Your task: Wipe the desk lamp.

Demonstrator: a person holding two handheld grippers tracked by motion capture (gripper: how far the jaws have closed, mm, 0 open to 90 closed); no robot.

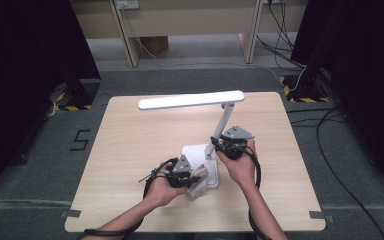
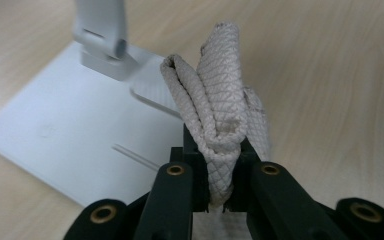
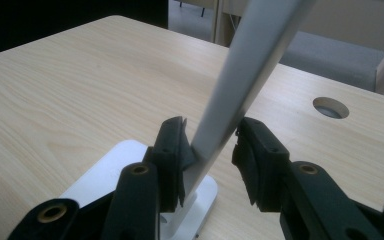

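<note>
Currently left gripper [image 2: 219,175] clamps the folded cloth [image 2: 220,110] at the lamp base's [image 1: 200,155] lower-right edge; right gripper [image 3: 211,150] straddles the lamp arm [image 3: 245,80], one pad touching, not clamped. Worktop [image 1: 130,150] bare frame-left.

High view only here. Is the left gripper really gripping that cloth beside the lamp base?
Observer: Yes. The left gripper is shut on the folded cloth, which sticks out past its jaws.
Operator: Has the right one clamped the lamp arm?
Observer: Not yet. The right gripper straddles the lamp arm; one jaw touches it, the other stands off.
Operator: Anything beyond the arm?
Observer: A round hole in the table.
</note>
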